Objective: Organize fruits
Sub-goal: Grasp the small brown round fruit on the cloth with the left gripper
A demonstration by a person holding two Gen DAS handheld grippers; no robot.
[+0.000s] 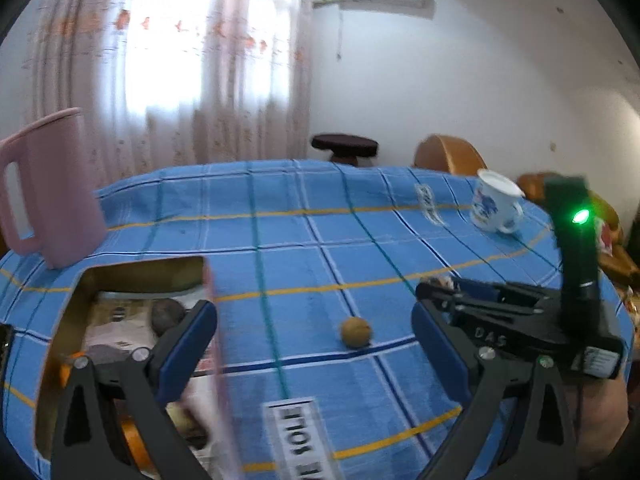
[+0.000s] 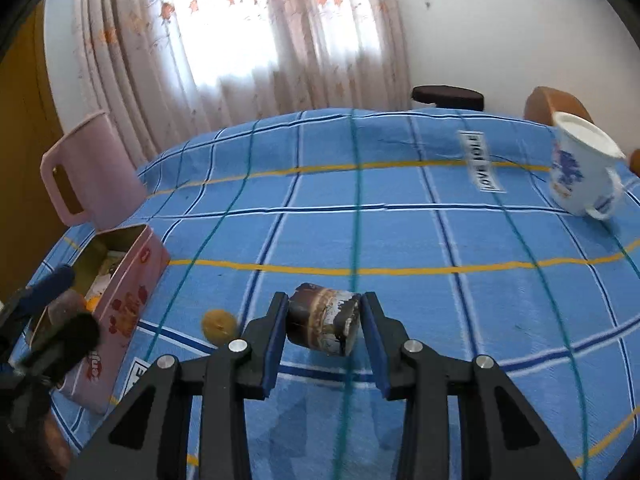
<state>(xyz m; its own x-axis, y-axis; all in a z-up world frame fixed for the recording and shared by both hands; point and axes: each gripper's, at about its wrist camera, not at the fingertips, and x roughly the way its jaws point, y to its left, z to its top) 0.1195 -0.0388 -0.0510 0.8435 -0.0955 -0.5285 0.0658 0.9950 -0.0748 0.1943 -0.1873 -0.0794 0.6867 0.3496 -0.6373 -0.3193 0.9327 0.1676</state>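
Note:
A pink tin box (image 2: 120, 300) stands open at the left of the blue checked table, with dark and orange fruits inside (image 1: 166, 314). A small round brown fruit (image 1: 356, 332) lies on the cloth between the box and the right gripper; it also shows in the right wrist view (image 2: 218, 324). My right gripper (image 2: 324, 320) is shut on a dark brown, white-streaked cylindrical piece (image 2: 322, 320), held just above the cloth. My left gripper (image 1: 314, 340) is open and empty, its left finger over the box (image 1: 120, 276). The right gripper also shows in the left wrist view (image 1: 520, 320).
A pink pitcher (image 1: 48, 196) stands behind the box at the far left. A white mug with blue print (image 2: 580, 168) sits at the far right. Printed labels (image 2: 482, 166) lie on the cloth. A dark stool and orange chair stand beyond the table.

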